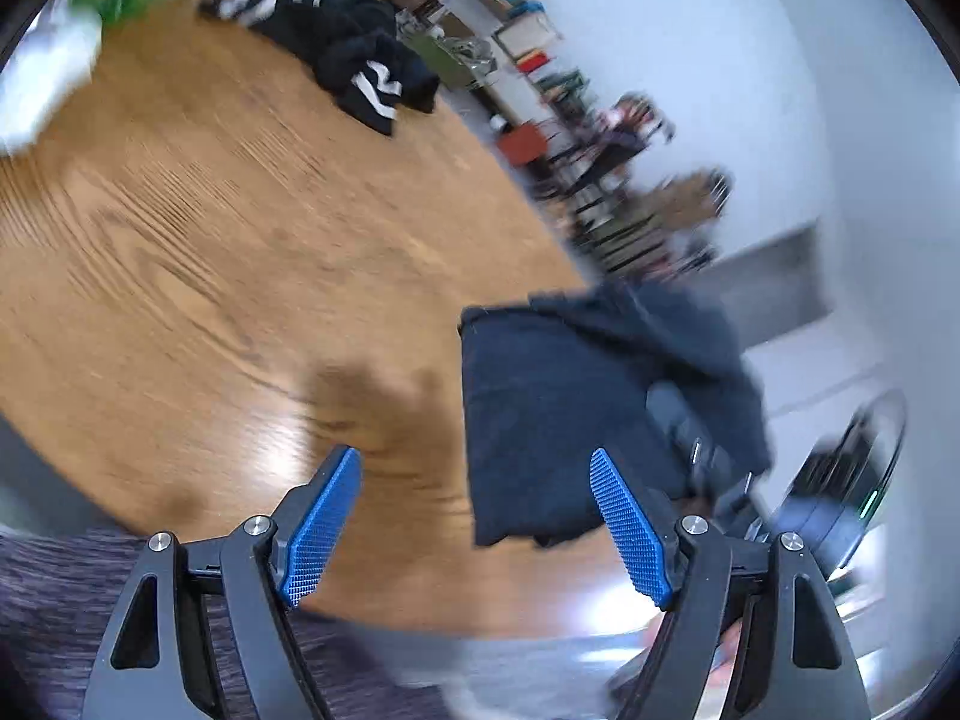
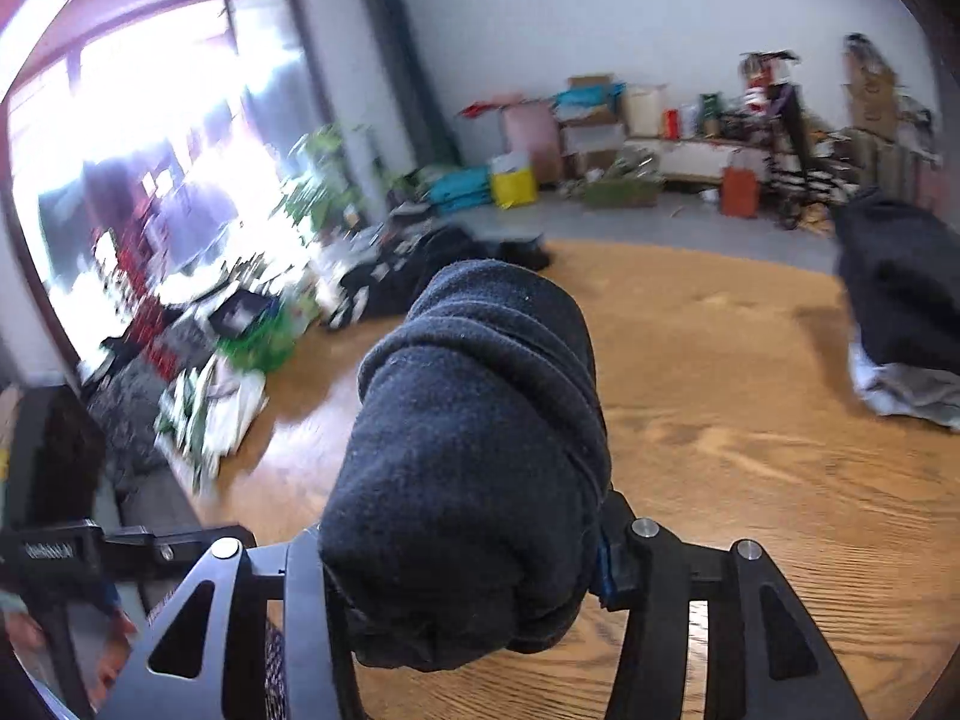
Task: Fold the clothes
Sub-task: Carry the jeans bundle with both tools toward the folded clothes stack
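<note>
A folded dark navy garment (image 2: 474, 456) is bunched between the fingers of my right gripper (image 2: 468, 570), which is shut on it and holds it above the wooden table (image 2: 750, 420). The same garment (image 1: 552, 414) shows in the left wrist view, hanging over the right gripper near the table's right edge. My left gripper (image 1: 477, 522) is open and empty above the table (image 1: 210, 270), with its blue pads (image 1: 321, 534) wide apart and just left of the garment.
A pile of black clothes with white lettering (image 1: 354, 54) lies at the table's far end. A dark garment over a grey one (image 2: 906, 324) lies at the right. White and green items (image 2: 222, 390) lie at the left edge. Room clutter (image 2: 660, 138) stands beyond.
</note>
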### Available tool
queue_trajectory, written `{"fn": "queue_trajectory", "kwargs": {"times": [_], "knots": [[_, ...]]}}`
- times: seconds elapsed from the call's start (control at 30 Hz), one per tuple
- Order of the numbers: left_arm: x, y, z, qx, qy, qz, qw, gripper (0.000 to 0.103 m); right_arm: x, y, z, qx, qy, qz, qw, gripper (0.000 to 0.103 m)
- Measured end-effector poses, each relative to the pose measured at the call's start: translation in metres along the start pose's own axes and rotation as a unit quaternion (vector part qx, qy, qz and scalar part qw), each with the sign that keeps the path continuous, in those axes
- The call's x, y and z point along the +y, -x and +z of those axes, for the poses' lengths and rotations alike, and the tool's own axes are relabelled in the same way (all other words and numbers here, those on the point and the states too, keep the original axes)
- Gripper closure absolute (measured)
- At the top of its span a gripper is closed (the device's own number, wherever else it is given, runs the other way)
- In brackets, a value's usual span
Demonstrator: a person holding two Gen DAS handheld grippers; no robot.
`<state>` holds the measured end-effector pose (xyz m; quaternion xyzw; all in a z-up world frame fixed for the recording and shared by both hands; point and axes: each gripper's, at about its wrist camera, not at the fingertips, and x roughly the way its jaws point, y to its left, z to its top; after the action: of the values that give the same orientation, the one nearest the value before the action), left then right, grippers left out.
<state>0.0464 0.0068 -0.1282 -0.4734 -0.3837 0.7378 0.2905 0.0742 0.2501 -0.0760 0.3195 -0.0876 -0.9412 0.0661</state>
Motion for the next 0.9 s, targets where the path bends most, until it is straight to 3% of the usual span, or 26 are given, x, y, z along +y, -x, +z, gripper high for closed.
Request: {"fn": "queue_trajectory", "kwargs": {"times": [0.17,0.33,0.4,0.47,0.6,0.77,0.9], "knots": [[-0.023,-0.037,0.009,0.029,0.015,-0.048,0.9983,0.024,-0.023,0.054,0.003,-0.043,-0.029,-0.071,0.996,0.05],[-0.052,-0.084,0.008,0.066,0.015,-0.089,0.9938,0.024,-0.075,0.097,-0.002,-0.07,-0.12,-0.115,0.984,0.05],[-0.061,-0.106,0.011,0.065,0.051,-0.142,0.9864,0.024,-0.098,0.111,-0.002,-0.084,-0.166,-0.111,0.976,0.05],[-0.072,-0.127,0.01,0.068,0.105,-0.196,0.9727,0.024,-0.115,0.122,0.0,-0.1,-0.199,-0.105,0.969,0.05],[-0.088,-0.159,0.001,0.09,0.174,-0.255,0.9468,0.024,-0.134,0.14,0.017,-0.136,-0.211,-0.105,0.962,0.05],[-0.092,-0.182,-0.007,0.09,0.213,-0.258,0.9382,0.024,-0.152,0.147,0.039,-0.178,-0.202,-0.097,0.958,0.05],[-0.101,-0.195,0.001,0.091,0.185,-0.235,0.9498,0.024,-0.181,0.137,0.053,-0.196,-0.237,-0.07,0.949,0.05]]}}
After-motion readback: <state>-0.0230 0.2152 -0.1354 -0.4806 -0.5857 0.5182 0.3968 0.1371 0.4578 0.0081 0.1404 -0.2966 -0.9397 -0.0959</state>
